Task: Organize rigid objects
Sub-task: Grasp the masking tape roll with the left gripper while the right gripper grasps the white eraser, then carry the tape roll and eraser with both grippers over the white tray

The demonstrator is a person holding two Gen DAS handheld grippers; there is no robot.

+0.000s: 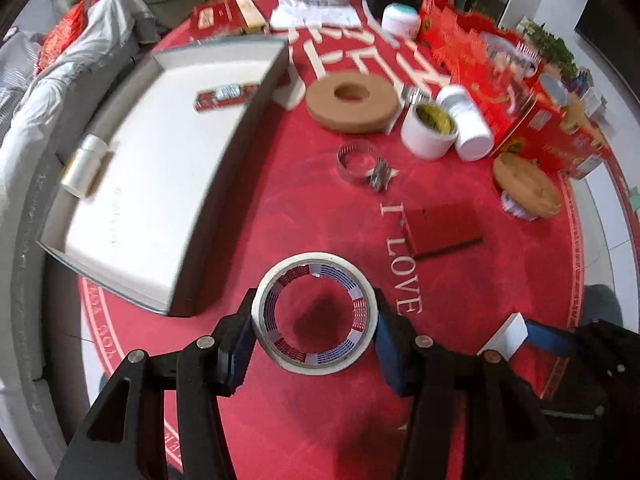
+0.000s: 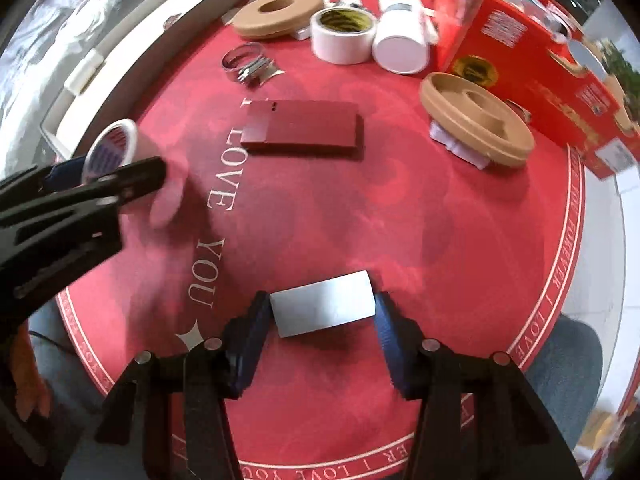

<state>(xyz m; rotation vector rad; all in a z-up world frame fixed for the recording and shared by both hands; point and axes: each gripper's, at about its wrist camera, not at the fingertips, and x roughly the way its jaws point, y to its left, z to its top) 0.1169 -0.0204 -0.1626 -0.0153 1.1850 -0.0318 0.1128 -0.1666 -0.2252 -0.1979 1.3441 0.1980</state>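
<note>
**A:** What have I got in the left gripper [image 1: 316, 328]?

**B:** A white tape roll [image 1: 316, 314] with a red-and-blue printed core. I see both blue pads pressing on its outer wall, so it is pinched, its opening facing my left wrist camera. From the right wrist view the same roll [image 2: 110, 150] sits at about nine o'clock, seemingly clear of the red round mat [image 1: 288, 208].

**A:** And the right gripper [image 2: 322, 312]?

**B:** A small white block [image 2: 322, 304] lies between its fingers. The left pad touches the block's end; the right pad is at the other end, but I cannot tell whether it presses. The block appears to rest on the mat.

**A:** Anything near it?

**B:** At twelve o'clock from the block, a flat dark red box [image 2: 304, 130] lies on the mat. Beyond it, toward eleven, a metal hose clamp [image 2: 248, 62]. At one o'clock, a tan spool [image 2: 478, 118] rests on something white.

**A:** Farther out?

**B:** A tan ring [image 2: 276, 14] with a centre hole at twelve, and just right of it a wide white tape roll [image 2: 344, 36] touching a white bottle [image 2: 402, 46] on its side. A red carton [image 2: 536, 68] is at two o'clock.

**A:** The tray?

**B:** In my left view a shallow grey box [image 1: 160, 152] fills ten o'clock, holding a clear tape roll [image 1: 86, 166] and a small red packet [image 1: 226, 94].
</note>
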